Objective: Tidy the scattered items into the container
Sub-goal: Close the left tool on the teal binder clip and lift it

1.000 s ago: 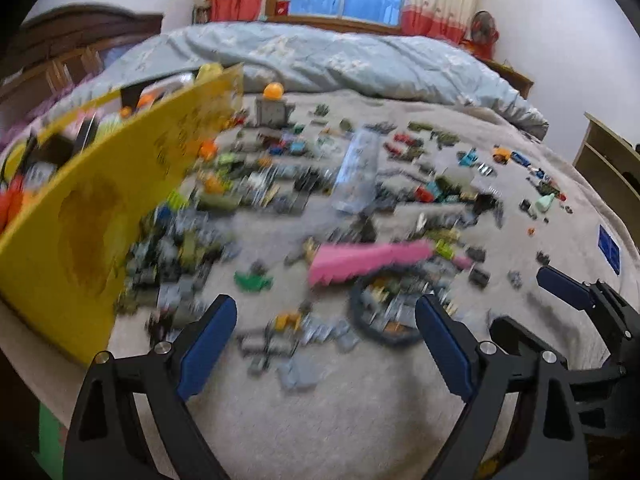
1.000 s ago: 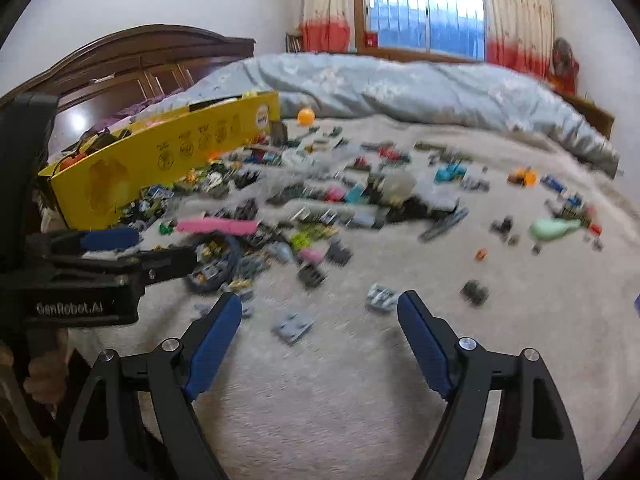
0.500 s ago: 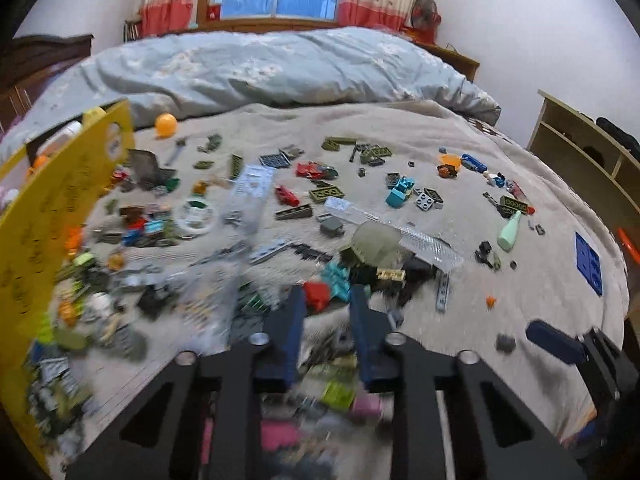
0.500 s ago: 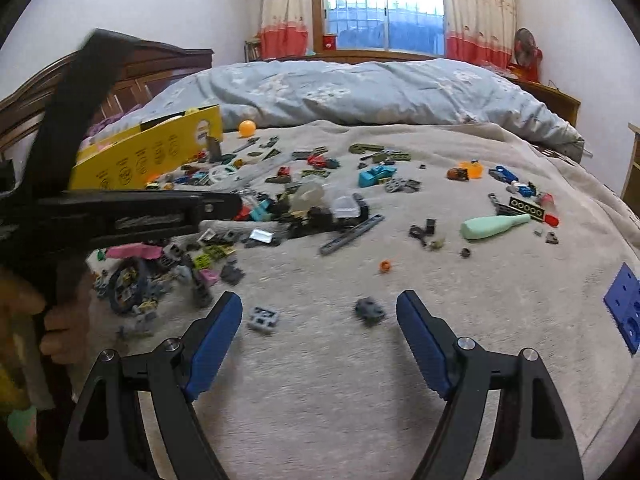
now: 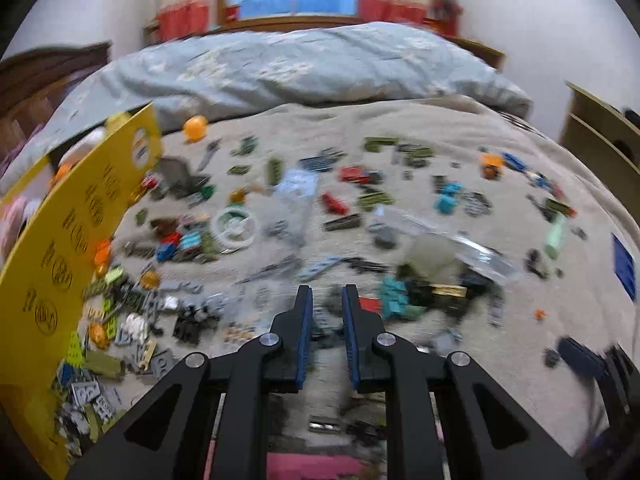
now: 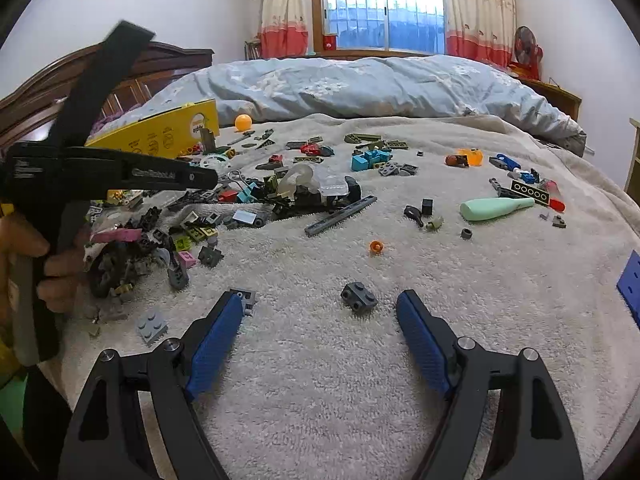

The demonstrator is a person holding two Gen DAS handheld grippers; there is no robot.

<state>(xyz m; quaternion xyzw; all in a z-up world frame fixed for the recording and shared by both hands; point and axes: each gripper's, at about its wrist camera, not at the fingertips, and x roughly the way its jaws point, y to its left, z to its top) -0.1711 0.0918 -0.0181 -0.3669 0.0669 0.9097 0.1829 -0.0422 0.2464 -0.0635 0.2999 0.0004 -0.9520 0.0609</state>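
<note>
Several toy bricks lie scattered over the beige blanket on the bed. A yellow box stands open at the left with pieces in it, also seen as the yellow box in the right wrist view. My left gripper is shut, low over the blurred pile in the middle; blur hides whether a piece is pinched. A hand holds it at the left. My right gripper is open just above the blanket, with a dark grey brick lying loose between its fingers.
A mint green bottle, a long grey beam, an orange ball and a blue plate lie around. A rumpled blue quilt fills the far side. A wooden shelf stands to the right.
My left gripper closed from wide open and swung right, away from the yellow box to the pile's middle. My right gripper shifted right, so the dark grey brick now lies between its fingers.
</note>
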